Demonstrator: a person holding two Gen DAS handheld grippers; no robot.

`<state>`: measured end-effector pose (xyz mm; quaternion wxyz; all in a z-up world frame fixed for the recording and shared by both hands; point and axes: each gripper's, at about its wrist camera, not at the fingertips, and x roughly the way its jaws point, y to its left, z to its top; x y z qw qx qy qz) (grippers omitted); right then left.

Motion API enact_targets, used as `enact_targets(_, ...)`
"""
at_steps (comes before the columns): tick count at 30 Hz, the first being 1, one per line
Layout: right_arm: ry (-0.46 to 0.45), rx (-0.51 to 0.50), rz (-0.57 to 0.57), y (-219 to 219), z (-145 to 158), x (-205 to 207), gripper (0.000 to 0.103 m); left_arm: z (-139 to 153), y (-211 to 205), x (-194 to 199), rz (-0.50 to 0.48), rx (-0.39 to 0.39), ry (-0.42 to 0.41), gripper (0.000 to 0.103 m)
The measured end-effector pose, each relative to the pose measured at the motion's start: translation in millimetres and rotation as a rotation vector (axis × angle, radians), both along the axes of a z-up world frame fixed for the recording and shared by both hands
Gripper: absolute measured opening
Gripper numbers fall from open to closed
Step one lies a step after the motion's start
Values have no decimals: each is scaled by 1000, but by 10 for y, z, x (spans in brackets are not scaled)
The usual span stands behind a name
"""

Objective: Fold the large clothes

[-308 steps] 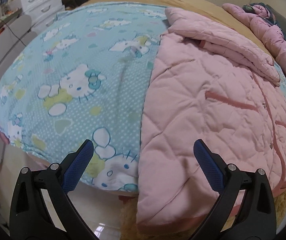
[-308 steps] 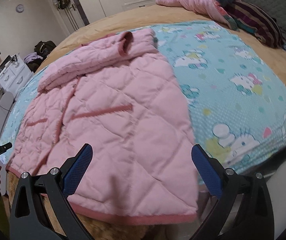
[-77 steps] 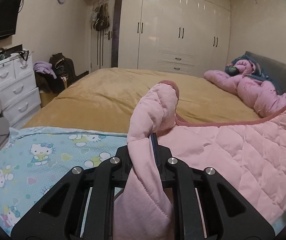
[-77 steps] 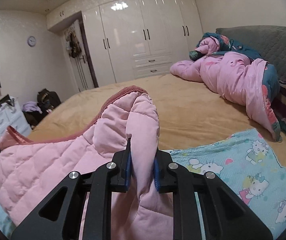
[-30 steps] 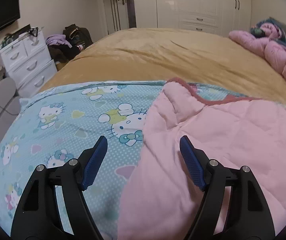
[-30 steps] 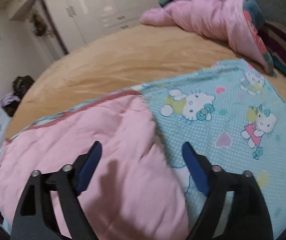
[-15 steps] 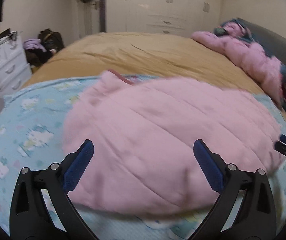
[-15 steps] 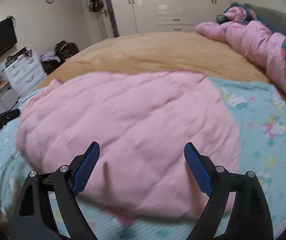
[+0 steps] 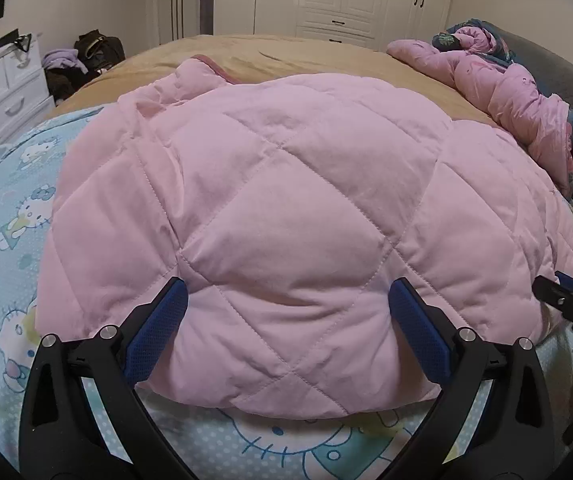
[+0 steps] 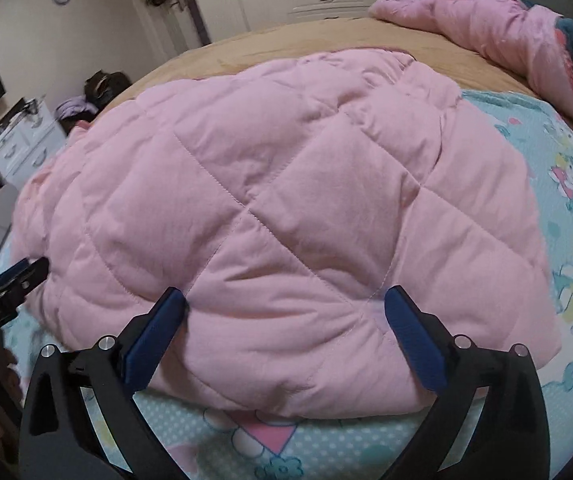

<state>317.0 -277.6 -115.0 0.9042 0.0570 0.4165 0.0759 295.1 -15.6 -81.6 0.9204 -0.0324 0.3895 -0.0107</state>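
A pink quilted coat (image 9: 286,208) lies folded in half on the blue cartoon-cat blanket (image 9: 10,208); it also fills the right wrist view (image 10: 278,216). My left gripper (image 9: 286,332) is open and empty, its blue pads either side of the near folded edge. My right gripper (image 10: 286,336) is open and empty at the same edge further right. The right gripper's tip shows at the right of the left wrist view (image 9: 566,300). The left gripper's tip shows at the left of the right wrist view (image 10: 14,280).
The tan bedcover (image 9: 286,52) stretches beyond the coat. A pile of pink bedding (image 9: 498,84) lies at the far right by the grey headboard. White drawers (image 9: 6,84) and bags stand on the floor at left. White wardrobes line the back wall.
Both grippers carried the coat's hem over to the far end, let go and opened. They have since drawn back to the near folded edge and lowered close to it.
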Motion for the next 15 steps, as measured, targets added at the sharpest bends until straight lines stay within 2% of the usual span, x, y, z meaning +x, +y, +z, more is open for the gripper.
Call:
enact_targets(4,-2,21,-31,-26,125,-56,99,124,18,-70,-11,6,7,95)
enact_targets(7,-49,84,-55,-85,306,-234,99,218,38,-138,-2,33,0,95)
enact_targets(10,-88,129,-40,-95,445,-410,99,332,104,-235,19,16,-26,95)
enact_targets(15,-139,126,-2,-93,666,-619,99,500,196,-384,38,10,-70,95)
